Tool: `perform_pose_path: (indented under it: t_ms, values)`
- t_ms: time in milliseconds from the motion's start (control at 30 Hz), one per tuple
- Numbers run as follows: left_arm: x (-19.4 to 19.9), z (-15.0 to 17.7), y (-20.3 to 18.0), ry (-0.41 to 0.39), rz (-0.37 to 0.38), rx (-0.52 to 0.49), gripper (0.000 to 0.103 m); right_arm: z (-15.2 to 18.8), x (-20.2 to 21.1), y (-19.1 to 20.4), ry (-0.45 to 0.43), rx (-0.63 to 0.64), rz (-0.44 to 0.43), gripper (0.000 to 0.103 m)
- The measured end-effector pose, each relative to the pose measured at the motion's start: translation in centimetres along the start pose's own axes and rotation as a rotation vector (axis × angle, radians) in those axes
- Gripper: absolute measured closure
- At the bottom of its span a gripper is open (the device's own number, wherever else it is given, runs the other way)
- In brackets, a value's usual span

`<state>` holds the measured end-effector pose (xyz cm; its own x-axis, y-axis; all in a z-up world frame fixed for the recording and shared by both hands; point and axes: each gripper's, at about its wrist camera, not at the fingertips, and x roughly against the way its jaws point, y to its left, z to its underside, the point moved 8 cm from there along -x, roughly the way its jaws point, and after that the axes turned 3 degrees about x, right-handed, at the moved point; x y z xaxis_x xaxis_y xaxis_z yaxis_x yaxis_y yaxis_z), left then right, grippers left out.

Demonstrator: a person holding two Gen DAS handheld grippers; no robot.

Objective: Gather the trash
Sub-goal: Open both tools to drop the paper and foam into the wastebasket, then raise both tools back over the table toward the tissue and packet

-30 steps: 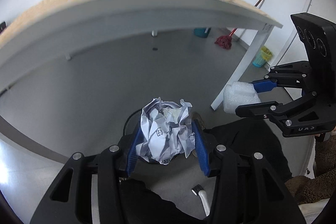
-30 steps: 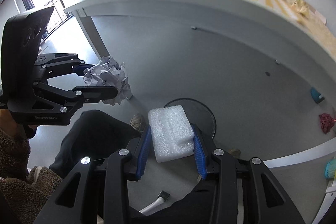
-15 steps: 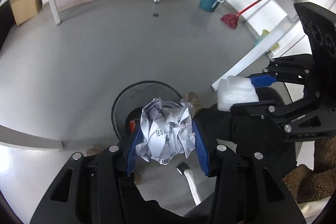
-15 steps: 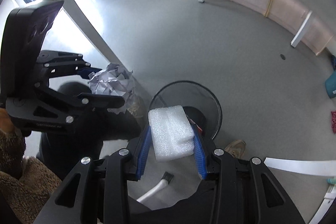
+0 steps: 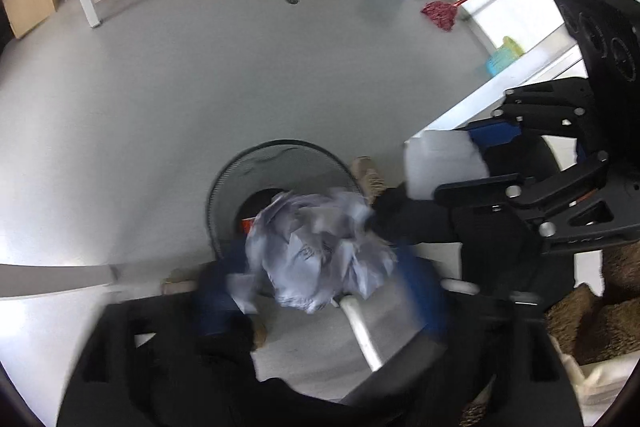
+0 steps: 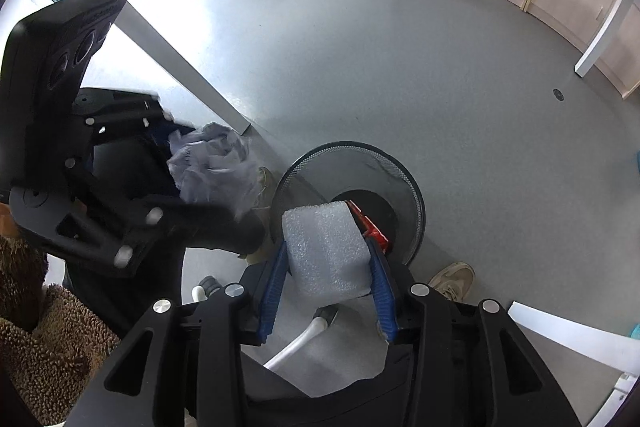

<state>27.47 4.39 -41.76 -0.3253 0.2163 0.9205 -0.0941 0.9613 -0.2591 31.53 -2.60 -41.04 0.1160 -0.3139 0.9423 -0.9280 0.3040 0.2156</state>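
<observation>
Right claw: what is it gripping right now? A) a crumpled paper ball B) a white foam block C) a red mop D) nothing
B: the right claw has its blue fingers shut on the white foam block, above the black mesh bin.

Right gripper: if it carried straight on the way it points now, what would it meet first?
Most likely the black mesh bin, whose open mouth lies directly beyond the foam block held in the right gripper. Depth is unclear, but nothing else shows in between.
</observation>
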Motion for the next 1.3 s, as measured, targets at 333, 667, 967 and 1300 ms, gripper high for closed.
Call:
perform_pose_path:
  t_ms: [333,667,967,1300]
  values:
    - [0.7,0.3,1.1,-0.007,-0.036,0.037,0.005,0.2,0.3,0.6,0.028,-0.005,0.004,0.003]
    - [4.4,1.3,-0.9,-0.077,-0.011,0.028,0.005,1.1,2.9,1.7,-0.029,0.003,0.012,0.003]
    - [8.7,3.2,-2.2,-0.147,-0.045,0.000,0.005,3.2,6.2,4.2,-0.104,-0.015,0.051,0.003]
    - [17.0,4.2,-5.2,-0.329,-0.041,-0.050,0.005,5.0,13.6,7.5,-0.268,0.019,0.128,0.003]
